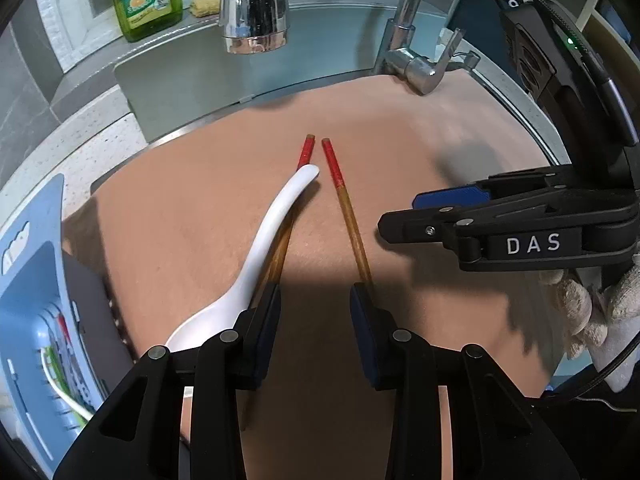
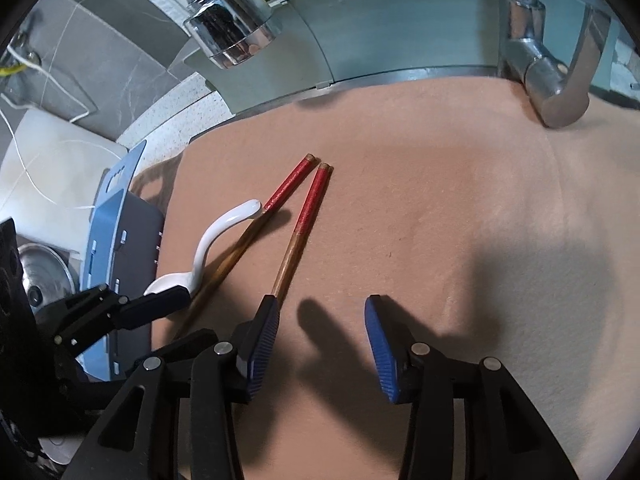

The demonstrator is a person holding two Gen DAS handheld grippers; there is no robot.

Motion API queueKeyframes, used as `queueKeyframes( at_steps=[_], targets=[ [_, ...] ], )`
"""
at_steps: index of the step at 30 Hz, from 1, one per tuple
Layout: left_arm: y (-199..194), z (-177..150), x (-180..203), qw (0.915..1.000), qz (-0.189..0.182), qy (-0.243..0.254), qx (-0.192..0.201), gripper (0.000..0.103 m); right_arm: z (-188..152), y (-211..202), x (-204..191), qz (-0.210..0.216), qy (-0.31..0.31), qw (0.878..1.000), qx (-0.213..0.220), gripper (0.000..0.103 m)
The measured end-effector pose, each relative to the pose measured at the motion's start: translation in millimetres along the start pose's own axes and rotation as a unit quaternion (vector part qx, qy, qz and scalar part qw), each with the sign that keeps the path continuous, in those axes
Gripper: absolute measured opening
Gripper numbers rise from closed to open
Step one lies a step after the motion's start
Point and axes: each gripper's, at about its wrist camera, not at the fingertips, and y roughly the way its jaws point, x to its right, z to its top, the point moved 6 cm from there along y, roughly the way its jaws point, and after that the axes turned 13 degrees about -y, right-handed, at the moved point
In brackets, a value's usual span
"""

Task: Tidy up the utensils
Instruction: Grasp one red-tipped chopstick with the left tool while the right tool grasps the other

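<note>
Both hand-held grippers angle steeply down over the tan cloth (image 2: 440, 208) on the tabletop. The left hand-held gripper (image 1: 314, 300), jaws apart, straddles the gap between two red-tipped chopsticks (image 1: 348, 212), white spoon (image 1: 256, 256) just left. The right hand-held gripper (image 2: 320, 320), jaws apart and empty, hovers beside the right chopstick.

I see a tan cloth (image 2: 440, 208) spread over the counter, and on it two chopsticks (image 2: 304, 216) with red tops — tops close together, thin ends spread apart. A white spoon (image 1: 256, 256) lies against the left chopstick. A blue basket (image 2: 116, 240) sits at the cloth's left edge.
</note>
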Motion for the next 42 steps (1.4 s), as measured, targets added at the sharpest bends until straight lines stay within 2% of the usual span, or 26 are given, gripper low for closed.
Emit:
queueKeyframes(
  at_steps=[13,15,22,26,28,30,35,38,42],
  targets=[
    [15,13,-22,0.9990,-0.022,-0.037,-0.015,0.034,9,9,-2,0.018,0.023,0.999,-0.014,0.041],
    [13,13,-20,0.9989,-0.027,-0.034,-0.016,0.034,10,11,-4,0.020,0.023,0.999,-0.019,0.035],
    [28,7,-18,0.9990,0.003,-0.015,-0.041,0.034,13,18,-13,0.016,0.027,0.999,-0.032,0.034],
    [31,8,-18,0.9990,0.006,-0.013,-0.042,0.032,18,24,-19,-0.017,0.010,0.999,-0.037,0.034],
    [31,9,-19,0.9991,0.008,-0.011,-0.041,0.027,21,26,-22,-0.034,0.002,0.998,-0.044,0.034],
    [31,9,-21,0.9991,0.011,-0.013,-0.039,0.020,23,27,-23,-0.051,-0.008,0.998,-0.048,0.024],
    [31,7,-22,0.9993,0.017,-0.012,-0.030,0.014,23,27,-23,-0.076,-0.039,0.995,-0.054,0.015],
    [29,4,-20,0.9993,0.018,-0.015,-0.031,0.007,21,25,-20,-0.070,-0.037,0.995,-0.053,0.012],
    [28,-5,-10,0.9990,0.021,-0.013,-0.037,0.007,13,20,-13,-0.055,-0.021,0.997,-0.053,0.010]
  ],
)
